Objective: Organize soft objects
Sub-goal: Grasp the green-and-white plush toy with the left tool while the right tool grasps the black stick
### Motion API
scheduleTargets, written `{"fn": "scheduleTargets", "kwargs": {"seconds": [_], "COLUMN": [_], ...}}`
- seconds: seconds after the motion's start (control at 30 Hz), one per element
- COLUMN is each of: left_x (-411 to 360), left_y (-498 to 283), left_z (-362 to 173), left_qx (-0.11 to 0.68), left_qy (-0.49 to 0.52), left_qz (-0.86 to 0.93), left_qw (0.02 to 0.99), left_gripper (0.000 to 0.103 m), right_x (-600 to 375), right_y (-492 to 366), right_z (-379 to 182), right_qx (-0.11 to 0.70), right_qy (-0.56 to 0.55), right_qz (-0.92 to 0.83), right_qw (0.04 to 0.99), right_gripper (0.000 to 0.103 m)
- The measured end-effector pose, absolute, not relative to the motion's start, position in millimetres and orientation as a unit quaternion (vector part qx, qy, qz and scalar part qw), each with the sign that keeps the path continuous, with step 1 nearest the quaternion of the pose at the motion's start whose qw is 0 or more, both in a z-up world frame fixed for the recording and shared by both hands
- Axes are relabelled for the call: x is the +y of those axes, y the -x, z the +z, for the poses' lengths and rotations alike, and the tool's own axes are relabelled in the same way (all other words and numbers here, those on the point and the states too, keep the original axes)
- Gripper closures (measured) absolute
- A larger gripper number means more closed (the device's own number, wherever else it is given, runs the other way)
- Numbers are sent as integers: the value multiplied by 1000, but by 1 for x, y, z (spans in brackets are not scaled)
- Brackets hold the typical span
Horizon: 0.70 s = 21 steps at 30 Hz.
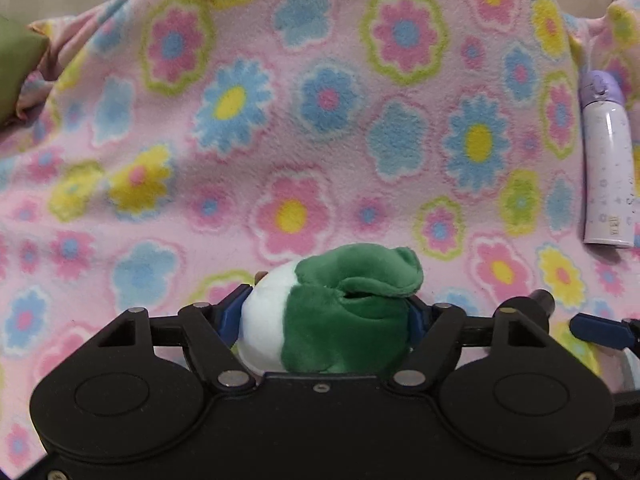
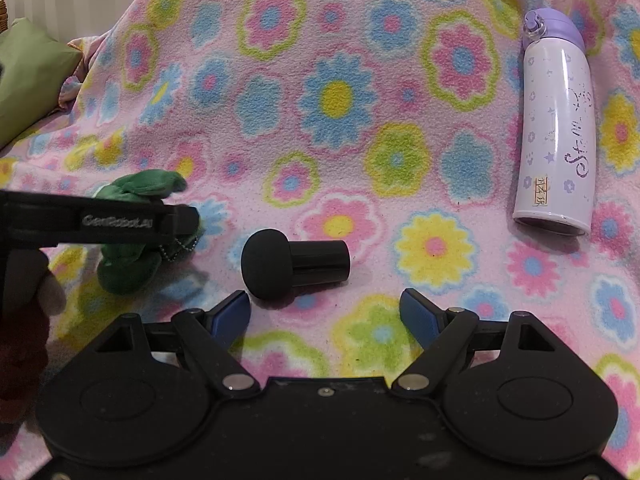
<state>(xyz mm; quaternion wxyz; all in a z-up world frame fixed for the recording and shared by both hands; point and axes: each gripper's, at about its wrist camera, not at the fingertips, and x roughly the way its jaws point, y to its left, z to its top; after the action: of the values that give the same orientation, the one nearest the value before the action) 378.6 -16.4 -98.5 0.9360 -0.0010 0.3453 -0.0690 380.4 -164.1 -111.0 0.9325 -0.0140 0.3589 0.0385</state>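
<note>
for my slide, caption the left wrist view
Left hand-held gripper shut on green-and-white plush toy over flowered blanket.

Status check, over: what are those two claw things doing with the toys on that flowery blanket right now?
Left gripper jaws shut on green plush toy. Right gripper open, empty, by the black mushroom-shaped piece. Bottle lies off right, nothing in the way.

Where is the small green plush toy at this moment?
The green plush toy sits between the pads of the left tongs, low in the left wrist view, on the flowered blanket; in the right wrist view it is left of the black mushroom-shaped piece.
</note>
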Motion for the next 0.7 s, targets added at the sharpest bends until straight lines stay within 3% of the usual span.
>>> {"fn": "scheduleTargets", "kwargs": {"seconds": [0.43,0.53,0.7], "left_x": [19,7,17], "left_y": [-362,-361,-365], "left_z": [-113,-115,-116], "left_qx": [330,328,338], "left_qy": [24,-12,17], "left_qz": [-68,-57,-59], "left_qw": [941,943,939], "left_gripper": [34,35,33], "right_x": [-163,-162,-161], "right_y": [-380,-381,-383], "right_z": [-111,-112,-112], "right_qx": [359,361,367], "right_qy": [16,19,23], "right_qz": [39,41,48], "right_qw": [932,932,929], "right_gripper": [20,17,8]}}
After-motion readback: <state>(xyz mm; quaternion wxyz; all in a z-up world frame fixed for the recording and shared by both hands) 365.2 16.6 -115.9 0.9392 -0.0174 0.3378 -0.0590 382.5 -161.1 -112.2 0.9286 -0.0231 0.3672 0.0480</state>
